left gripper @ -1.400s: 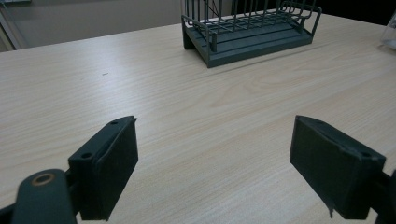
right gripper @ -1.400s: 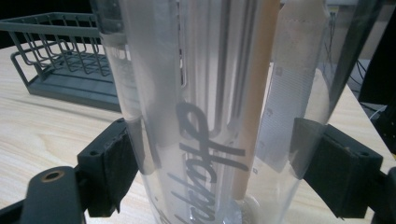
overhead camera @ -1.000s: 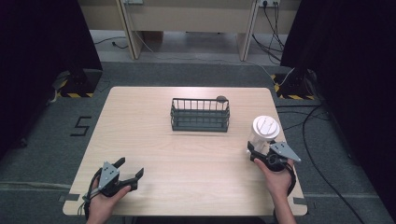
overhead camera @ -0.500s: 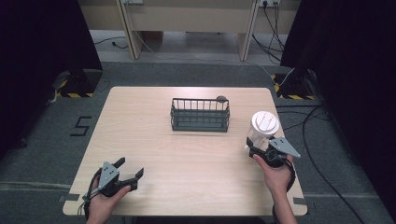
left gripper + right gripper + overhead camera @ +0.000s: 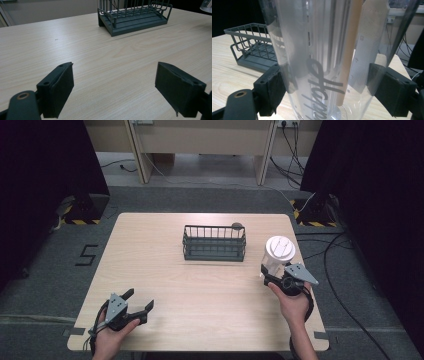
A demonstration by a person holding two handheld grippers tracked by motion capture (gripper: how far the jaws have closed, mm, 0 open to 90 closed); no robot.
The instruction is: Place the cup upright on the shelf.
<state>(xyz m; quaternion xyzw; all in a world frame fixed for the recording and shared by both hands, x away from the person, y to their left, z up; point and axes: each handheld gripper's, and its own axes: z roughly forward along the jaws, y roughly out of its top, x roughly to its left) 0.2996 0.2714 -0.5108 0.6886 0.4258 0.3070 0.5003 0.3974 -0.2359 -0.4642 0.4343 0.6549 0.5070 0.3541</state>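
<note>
Nearest the person, the left gripper (image 5: 139,311) rests low over the bare pale wooden table (image 5: 150,250), its jaws spread wide with nothing between them. Farther on, the right gripper (image 5: 266,273) has its black pads (image 5: 274,87) on either side of the clear plastic tumbler with a white lid (image 5: 278,254), touching or very nearly so; whether it squeezes yet I cannot tell. The tumbler stands upright on the table, printed lettering facing the pads. Beyond both sits the dark grey wire basket (image 5: 214,242), holding nothing visible. By my judgement the grasp is just being made; lifting and any placing remain.
</note>
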